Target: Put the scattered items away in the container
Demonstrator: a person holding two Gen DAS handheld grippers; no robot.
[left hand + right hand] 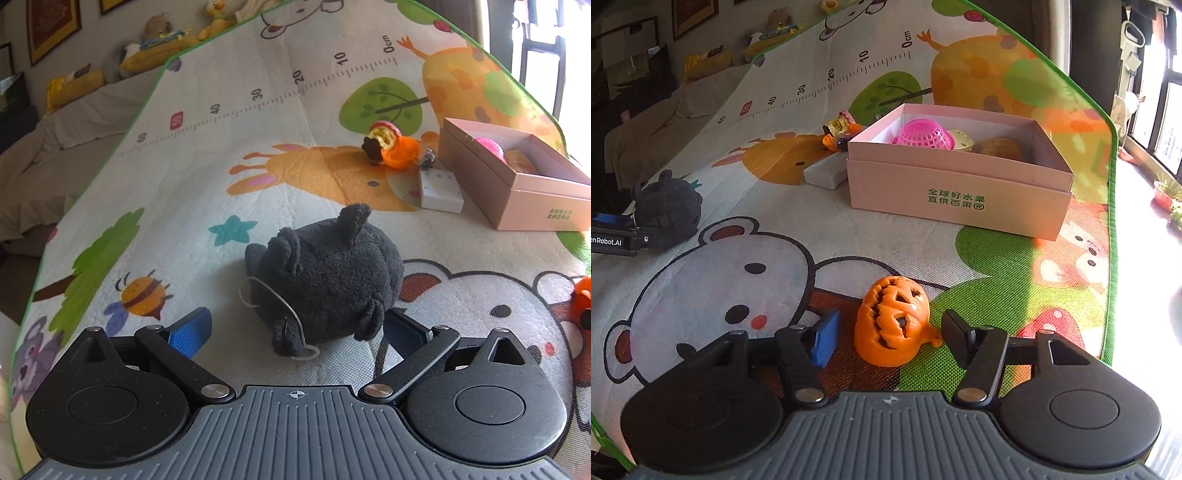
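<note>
With both grippers low over the play mat point(280, 206), 2 pickups set up at once; left gripper point(295, 334) fingers spread wide on either side of the near end of the black plush toy point(325, 273), blue pad at left clear of the fur, dark pad at right just beside or perhaps touching it, hard to tell under the plush's overhang; right gripper point(888, 338) likewise open, orange pumpkin point(892, 321) lying tilted between the fingers, neither pad on it yet.

Pink box point(960, 192) open to the far right of the plush and straight beyond the pumpkin, already holding a pink mesh basket point(923, 134) and a couple of pale items; white block point(439, 190) against its left wall and a small orange-and-yellow toy point(391, 144) just past that, both not yet in.

To do this step well: push the left gripper further in so the pads meet the plush's thick middle rather than a foot or the thin elastic loop point(273, 295), likely to slip out; squeeze firmly, since soft fur gives; for the pumpkin, close across the ribbed sides, not the small stem, and gently, as the cut-out shell looks hollow; lift straight before heading for the box.
</note>
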